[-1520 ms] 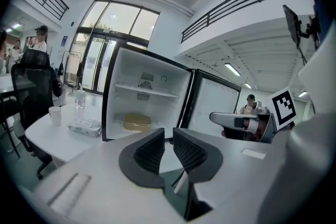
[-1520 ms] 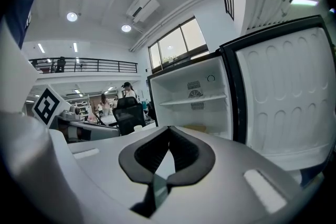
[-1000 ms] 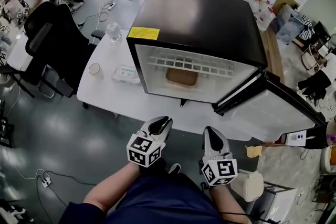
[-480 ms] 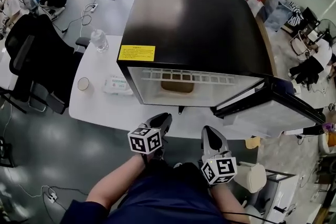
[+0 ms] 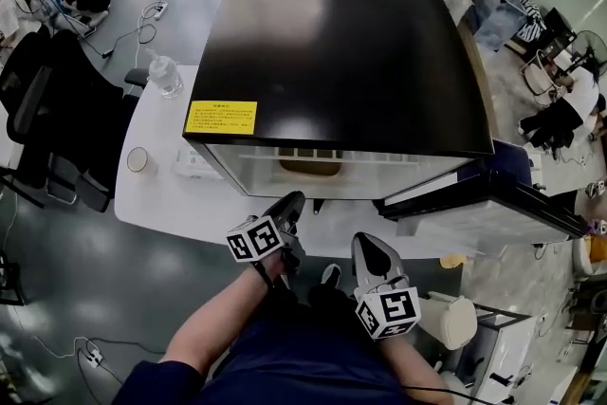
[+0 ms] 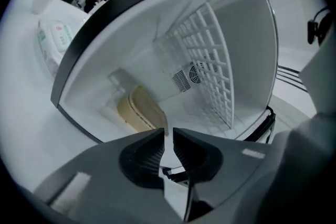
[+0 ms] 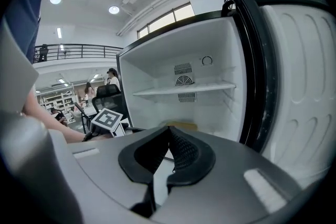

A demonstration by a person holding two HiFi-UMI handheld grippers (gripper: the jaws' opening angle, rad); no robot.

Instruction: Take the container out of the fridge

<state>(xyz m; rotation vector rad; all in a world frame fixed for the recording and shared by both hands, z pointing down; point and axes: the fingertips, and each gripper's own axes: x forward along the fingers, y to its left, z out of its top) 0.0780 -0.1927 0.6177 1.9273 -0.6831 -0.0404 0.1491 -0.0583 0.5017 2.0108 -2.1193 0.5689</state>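
Approach step, nothing grasped yet.

Head view: fridge (image 5: 341,43) on a white table (image 5: 161,204), door (image 5: 493,204) swung open to the right. The tan container (image 5: 310,167) sits on the fridge floor under the wire shelf (image 5: 379,156). The left gripper (image 5: 287,209) and right gripper (image 5: 365,247) are both outside the opening, touching nothing.

Left gripper view: jaws a narrow slit apart, empty. The container lies ahead, beyond the tips.

Right gripper view: jaw tips meet, nothing between. The container shows as a low tan strip on the floor.

Judgement: the container lies flat, long axis across the opening, one long side facing out. The next move calls for wider jaws, entry beneath the shelf, and a grip on the near edge.
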